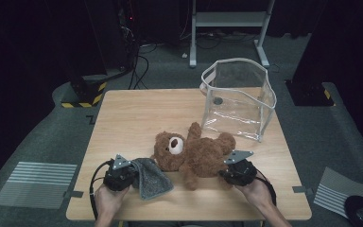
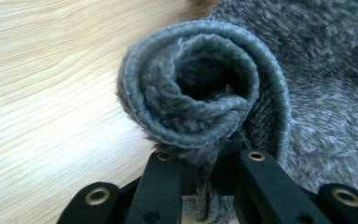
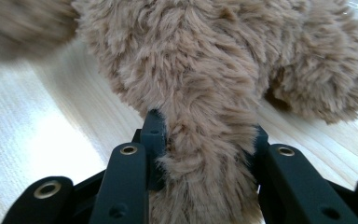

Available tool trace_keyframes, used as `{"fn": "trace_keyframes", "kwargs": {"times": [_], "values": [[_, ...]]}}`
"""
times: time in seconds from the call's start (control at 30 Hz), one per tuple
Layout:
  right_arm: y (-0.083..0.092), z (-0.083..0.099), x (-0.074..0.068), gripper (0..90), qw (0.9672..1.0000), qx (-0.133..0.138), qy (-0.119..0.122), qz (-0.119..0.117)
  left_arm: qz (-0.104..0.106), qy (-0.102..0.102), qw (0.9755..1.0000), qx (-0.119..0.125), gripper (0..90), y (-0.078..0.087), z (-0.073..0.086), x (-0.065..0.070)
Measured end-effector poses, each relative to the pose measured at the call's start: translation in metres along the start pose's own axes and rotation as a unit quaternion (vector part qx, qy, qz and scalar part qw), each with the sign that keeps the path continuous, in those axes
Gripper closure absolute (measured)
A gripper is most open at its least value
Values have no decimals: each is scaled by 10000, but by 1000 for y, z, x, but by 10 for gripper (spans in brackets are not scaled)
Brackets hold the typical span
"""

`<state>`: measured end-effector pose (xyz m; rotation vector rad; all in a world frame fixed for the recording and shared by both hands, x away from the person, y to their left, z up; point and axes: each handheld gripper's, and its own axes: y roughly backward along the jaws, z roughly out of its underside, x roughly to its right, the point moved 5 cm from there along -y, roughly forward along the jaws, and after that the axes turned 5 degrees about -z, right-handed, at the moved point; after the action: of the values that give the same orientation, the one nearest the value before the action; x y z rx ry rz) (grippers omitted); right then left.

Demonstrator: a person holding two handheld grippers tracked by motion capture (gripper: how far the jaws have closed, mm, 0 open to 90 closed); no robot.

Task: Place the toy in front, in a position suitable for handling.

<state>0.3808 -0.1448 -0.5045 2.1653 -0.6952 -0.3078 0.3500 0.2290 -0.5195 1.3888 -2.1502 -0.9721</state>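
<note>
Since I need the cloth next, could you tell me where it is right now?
In the high view the grey cloth lies at the table's near left, beside the teddy bear's head, pinched in the left gripper.

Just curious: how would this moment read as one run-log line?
left gripper: shut on grey cloth | right gripper: shut on teddy bear limb | clear bag: upright behind

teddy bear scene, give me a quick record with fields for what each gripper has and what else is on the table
left gripper: shut on the grey cloth, whose pinched edge curls into a roll
right gripper: shut on a limb of the teddy bear
teddy bear: lying on its back on the table, near the front edge
grey cloth: beside the bear's head, touching it
clear bag: standing open at the far right of the table, apart from the bear
</note>
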Motion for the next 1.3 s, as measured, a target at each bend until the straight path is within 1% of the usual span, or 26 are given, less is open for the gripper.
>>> {"fn": "trace_keyframes", "kwargs": {"times": [0.07, 0.13, 0.17, 0.2, 0.27, 0.33, 0.37, 0.43, 0.5, 0.57, 0.63, 0.73, 0.8, 0.87, 0.9, 0.97, 1.1, 1.13, 1.17, 1.2, 1.3], "values": [[1, 1, 2, 637, 10000, 3, -16, 28, -147, 25, 9999, -55, 825, -1, 1, -5], [2, 1, 3, 637, 10000, 3, -13, 56, -162, 143, 9997, -87, 800, -2, 1, -8], [2, 1, 3, 636, 10000, 1, -26, 59, -173, 160, 9997, -54, 769, -1, 1, -9], [2, 1, 2, 636, 10000, 7, -11, 72, -166, 181, 9997, -13, 710, 0, 0, -8], [1, 0, 2, 636, 9999, 14, 2, 110, -106, 256, 9996, 80, 558, 3, 0, -7], [0, -1, 2, 636, 9999, 32, -5, 111, -56, 363, 9991, 207, 434, 10, -1, -7], [0, -1, 2, 636, 9999, 36, -17, 109, -63, 412, 9989, 218, 392, 13, -1, -7], [0, -1, 2, 636, 9999, 45, -15, 107, -146, 390, 9988, 276, 352, 21, -1, -8], [0, -2, 2, 636, 9999, 48, 1, 114, -124, 374, 9987, 333, 334, 28, -2, -9], [-1, -2, 2, 635, 9999, 49, 0, 121, -62, 383, 9985, 389, 314, 32, -4, -6], [-1, -2, 2, 634, 9999, 61, -3, 125, -51, 410, 9980, 484, 302, 36, -8, -5], [-1, -2, 2, 633, 9999, 58, -3, 136, -100, 432, 9969, 646, 279, 42, -14, -3], [-1, -2, 1, 632, 9999, 53, 4, 145, -110, 386, 9964, 743, 276, 46, -19, 0], [-1, -2, 2, 632, 9999, 56, 15, 144, -117, 305, 9966, 758, 274, 48, -22, 3], [-1, -2, 2, 631, 9999, 56, 1, 141, -163, 238, 9967, 761, 272, 49, -23, 5], [-1, -2, 2, 631, 9999, 59, 2, 142, -266, 217, 9965, 756, 273, 49, -24, 5], [-1, -2, 2, 630, 9999, 55, 12, 147, -340, 514, 9947, 818, 275, 53, -23, -10], [-1, -2, 2, 630, 9999, 54, 14, 148, -343, 562, 9943, 841, 275, 54, -23, -11], [-1, -2, 2, 630, 9999, 55, 2, 146, -327, 545, 9944, 841, 275, 55, -22, -11], [-1, -3, 2, 629, 9999, 57, -9, 142, -335, 484, 9949, 816, 275, 54, -21, -10], [-2, -3, 2, 628, 9999, 50, -17, 150, -174, 320, 9965, 752, 275, 48, -20, 0]]}}
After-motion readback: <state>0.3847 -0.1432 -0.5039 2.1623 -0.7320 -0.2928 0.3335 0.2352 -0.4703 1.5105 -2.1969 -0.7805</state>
